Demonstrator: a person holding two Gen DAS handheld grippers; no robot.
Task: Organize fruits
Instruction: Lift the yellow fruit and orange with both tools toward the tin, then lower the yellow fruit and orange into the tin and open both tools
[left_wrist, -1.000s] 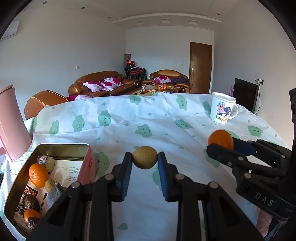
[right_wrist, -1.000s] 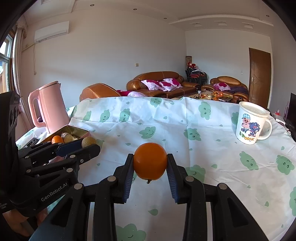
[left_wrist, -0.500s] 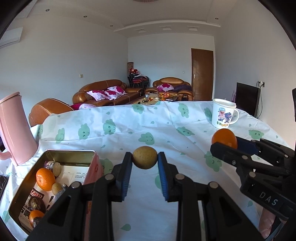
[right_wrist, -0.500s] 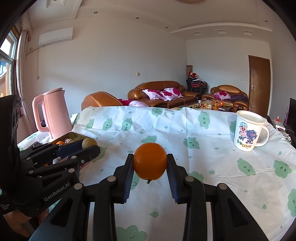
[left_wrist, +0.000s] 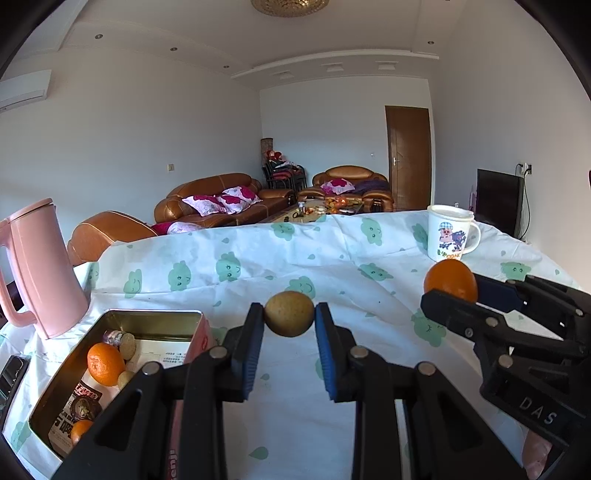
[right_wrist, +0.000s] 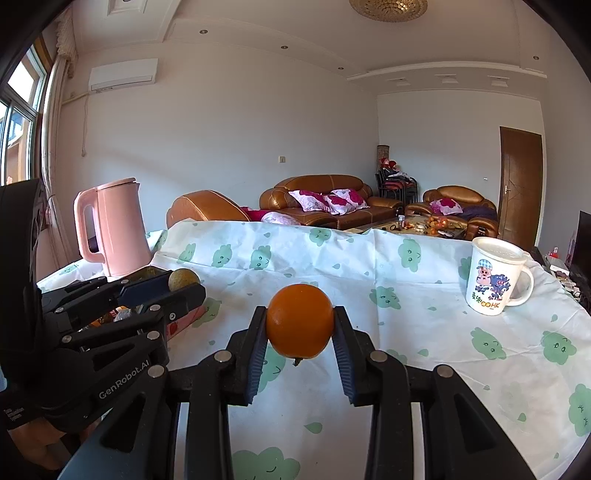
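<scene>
A brown fruit (left_wrist: 289, 313) is clamped in the left gripper (left_wrist: 289, 325) fingers and an orange (right_wrist: 299, 325) in the right gripper (right_wrist: 300, 332), both held clear of the desk (right_wrist: 424, 343), likely for dropping into the tin (left_wrist: 147, 318) at its left edge.

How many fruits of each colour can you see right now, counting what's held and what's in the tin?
Orange fruits: 3, one in the right gripper, two in the tin.
Brownish-yellow fruits: 2, one in the left gripper, one in the tin.
Total: 5

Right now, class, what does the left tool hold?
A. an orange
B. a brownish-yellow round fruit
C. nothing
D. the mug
B: the left tool is shut on a brownish-yellow fruit; the orange sits in the right tool, and the mug stands on the table.
</scene>
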